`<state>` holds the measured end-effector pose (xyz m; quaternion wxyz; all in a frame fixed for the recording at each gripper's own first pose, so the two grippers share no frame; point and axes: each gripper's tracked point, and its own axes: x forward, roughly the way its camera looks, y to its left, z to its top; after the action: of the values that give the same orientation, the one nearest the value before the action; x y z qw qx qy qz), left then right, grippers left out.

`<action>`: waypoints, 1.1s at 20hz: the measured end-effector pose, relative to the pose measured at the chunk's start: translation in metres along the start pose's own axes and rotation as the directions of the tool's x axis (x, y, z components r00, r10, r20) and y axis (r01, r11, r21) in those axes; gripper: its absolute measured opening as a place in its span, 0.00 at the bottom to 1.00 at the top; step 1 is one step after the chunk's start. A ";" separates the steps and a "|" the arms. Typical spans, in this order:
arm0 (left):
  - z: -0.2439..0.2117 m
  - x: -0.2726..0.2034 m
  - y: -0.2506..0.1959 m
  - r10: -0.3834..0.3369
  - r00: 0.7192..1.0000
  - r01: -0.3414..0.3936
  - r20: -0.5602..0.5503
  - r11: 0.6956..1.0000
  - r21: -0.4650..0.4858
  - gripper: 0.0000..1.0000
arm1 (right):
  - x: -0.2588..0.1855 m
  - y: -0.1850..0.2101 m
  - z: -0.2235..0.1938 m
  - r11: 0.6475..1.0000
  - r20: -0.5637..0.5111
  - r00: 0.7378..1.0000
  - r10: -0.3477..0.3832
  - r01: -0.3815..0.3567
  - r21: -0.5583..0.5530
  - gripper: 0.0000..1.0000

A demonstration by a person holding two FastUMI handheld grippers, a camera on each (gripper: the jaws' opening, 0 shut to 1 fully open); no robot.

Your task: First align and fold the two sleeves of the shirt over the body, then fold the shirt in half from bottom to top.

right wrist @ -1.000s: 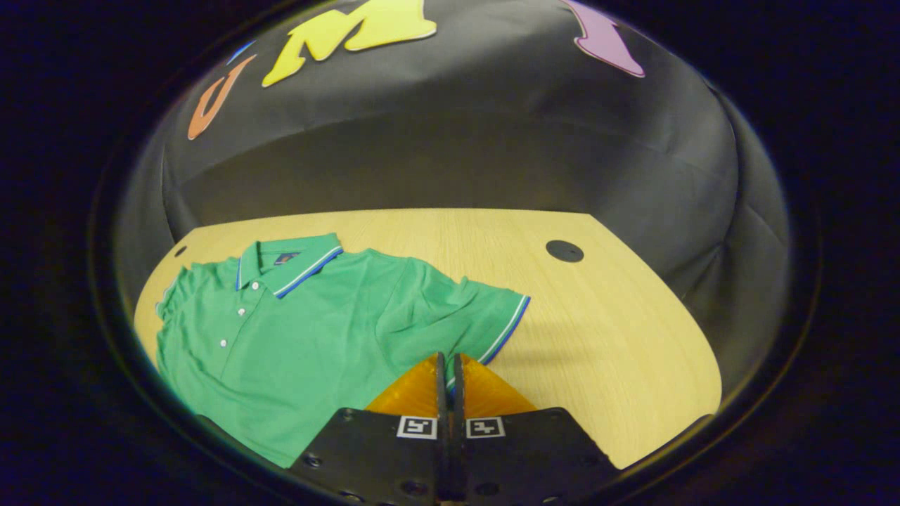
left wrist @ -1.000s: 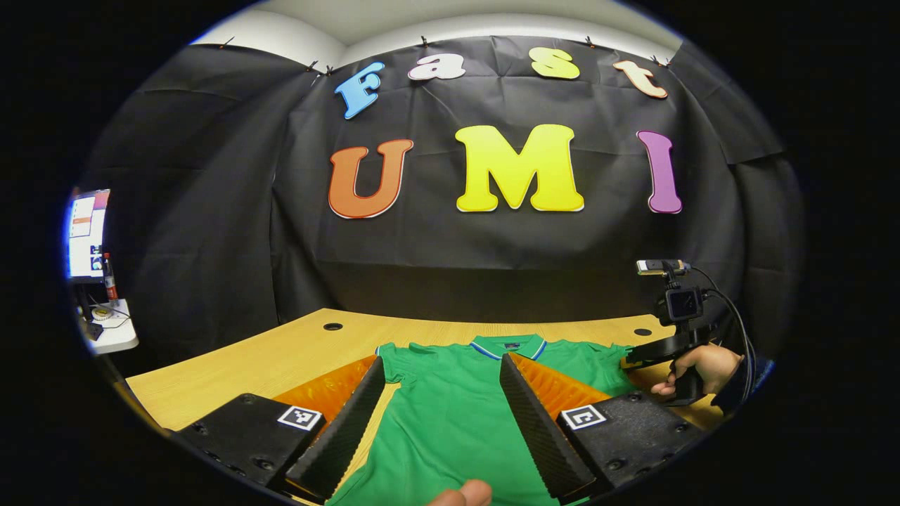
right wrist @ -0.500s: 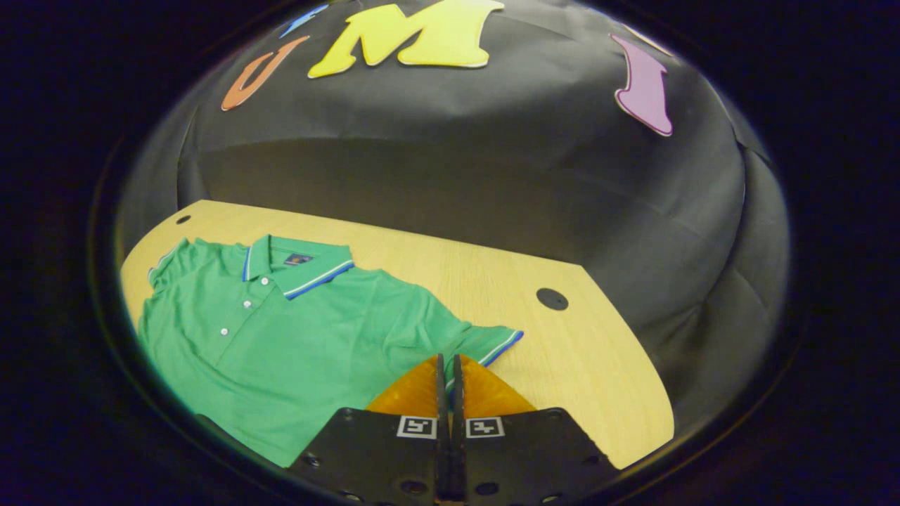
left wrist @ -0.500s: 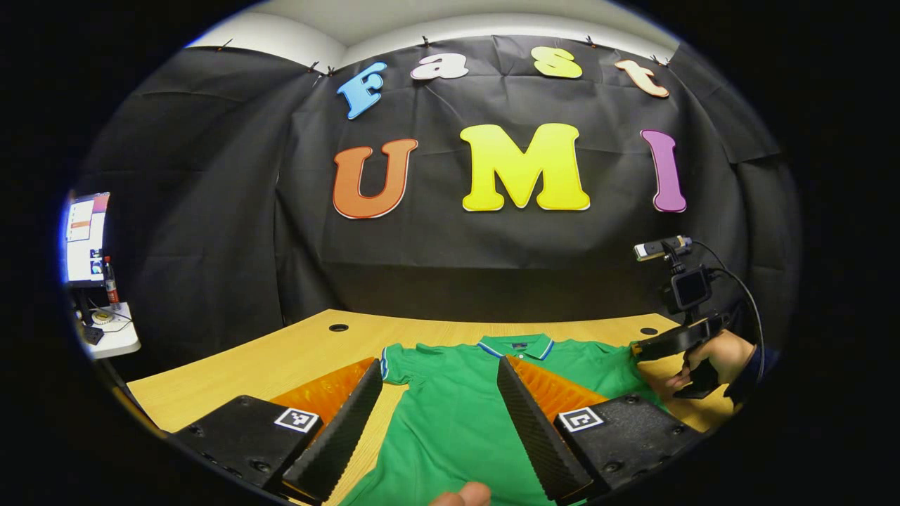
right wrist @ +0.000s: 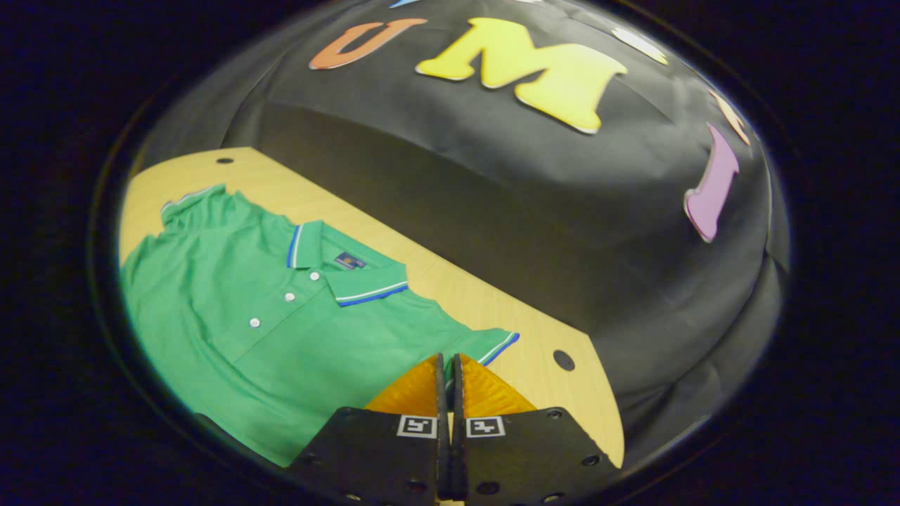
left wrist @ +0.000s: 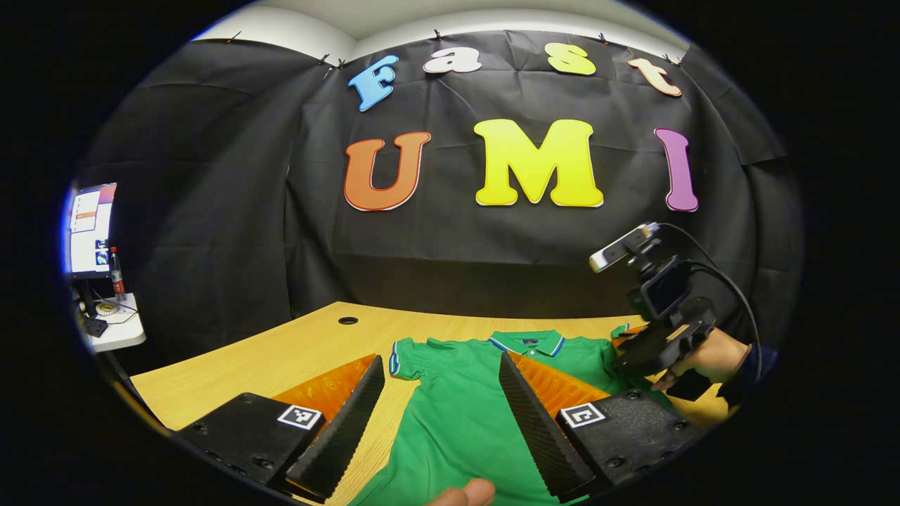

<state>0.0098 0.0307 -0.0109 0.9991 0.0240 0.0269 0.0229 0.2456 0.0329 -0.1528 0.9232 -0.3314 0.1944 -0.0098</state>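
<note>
Shirt [left wrist: 460,407] lies on the table [left wrist: 295,351] between the spread fingers of the left gripper [left wrist: 439,414]; right gripper [right wrist: 448,372] pinches its sleeve [right wrist: 485,344]

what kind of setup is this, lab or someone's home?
Most likely a lab recording booth, not a home. Black cloth wall hangs clipped behind a bare wooden table with cable holes, and a monitor sits on a side stand. One green polo shirt lies staged flat on the table.
</note>
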 end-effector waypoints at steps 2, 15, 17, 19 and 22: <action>0.001 0.000 0.004 0.006 1.000 -0.006 -0.001 1.000 -0.003 1.00 | -0.001 0.019 0.004 0.995 0.019 1.000 0.003 -0.001 -0.098 0.02; 0.000 0.010 0.024 0.060 0.998 -0.060 -0.008 0.998 -0.006 1.00 | -0.084 -0.001 0.036 0.934 0.160 0.983 0.094 -0.143 0.327 0.98; 0.001 0.017 0.017 0.042 0.999 -0.042 -0.014 0.999 0.012 1.00 | -0.109 -0.016 0.036 0.915 0.183 0.979 0.087 -0.151 0.375 0.97; -0.002 0.027 0.014 0.021 0.999 -0.020 -0.045 0.999 0.036 1.00 | -0.135 -0.029 0.035 0.893 0.208 0.975 0.076 -0.159 0.420 0.95; -0.005 0.047 0.021 0.014 0.994 -0.012 -0.109 1.000 0.027 1.00 | -0.174 -0.057 0.033 0.882 0.271 0.962 0.019 -0.143 0.448 0.94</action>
<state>0.0559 0.0541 -0.0174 0.9956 0.0359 0.0814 0.0304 0.1035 0.0344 -0.0334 0.9924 -0.0913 0.0781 0.0264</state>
